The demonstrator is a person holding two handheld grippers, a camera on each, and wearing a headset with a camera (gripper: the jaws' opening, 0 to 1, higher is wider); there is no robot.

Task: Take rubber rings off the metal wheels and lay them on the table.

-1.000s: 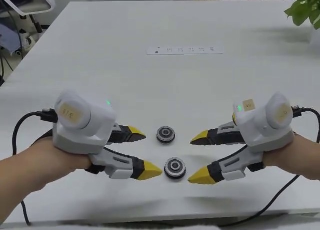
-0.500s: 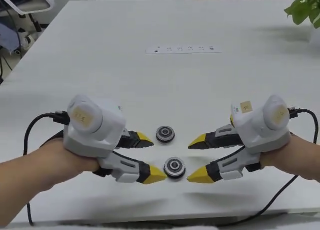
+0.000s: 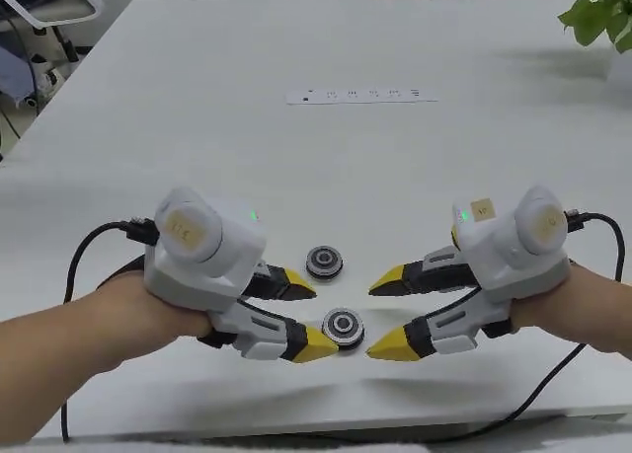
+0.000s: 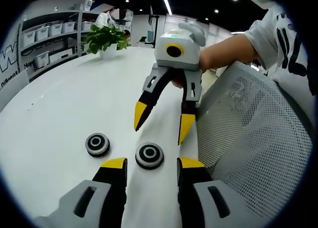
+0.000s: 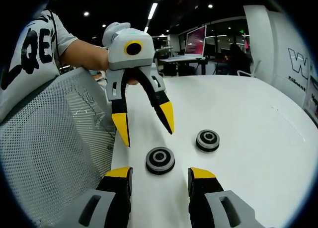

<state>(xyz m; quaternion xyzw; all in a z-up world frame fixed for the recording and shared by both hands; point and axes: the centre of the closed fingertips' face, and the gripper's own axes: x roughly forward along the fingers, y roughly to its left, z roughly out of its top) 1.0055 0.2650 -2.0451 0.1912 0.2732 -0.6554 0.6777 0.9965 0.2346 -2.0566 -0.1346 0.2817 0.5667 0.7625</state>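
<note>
Head view, lower frame: I had the left tool (image 3: 314,316) at lower left and the right tool (image 3: 378,319) at lower right. Their yellow tips faced each other across a small gap. Both were released, jaws spread apart, with nothing held in either.

The near wheel (image 3: 343,327) lay flat on the white desk (image 3: 296,167) at lower centre, between the two tools. It sat just beside the left tool's lower tip; whether they touched, I could not tell. The wheel's dark outer ring was on it, around a metal hub.

In the left gripper view, the left tool (image 4: 152,164) had its jaws either side of the near wheel (image 4: 149,155), apart from it. The right tool (image 4: 161,130) pointed in from above. A mesh chair (image 4: 258,128) filled the right side of that frame.

In the right gripper view, the right tool (image 5: 160,173) sat just short of the near wheel (image 5: 160,160). The left tool (image 5: 145,132) hung over it from the upper left.

The far wheel (image 3: 324,262) lay just above the near one in the head view, also flat with its dark ring on, and no tool touched it. It appeared left of centre in the left gripper view (image 4: 97,144) and right of centre in the right gripper view (image 5: 207,139).

Upper centre in the head view, a white power strip (image 3: 361,96) lay on the desk. At the upper right corner were the leaves of a plant (image 3: 600,14).
</note>
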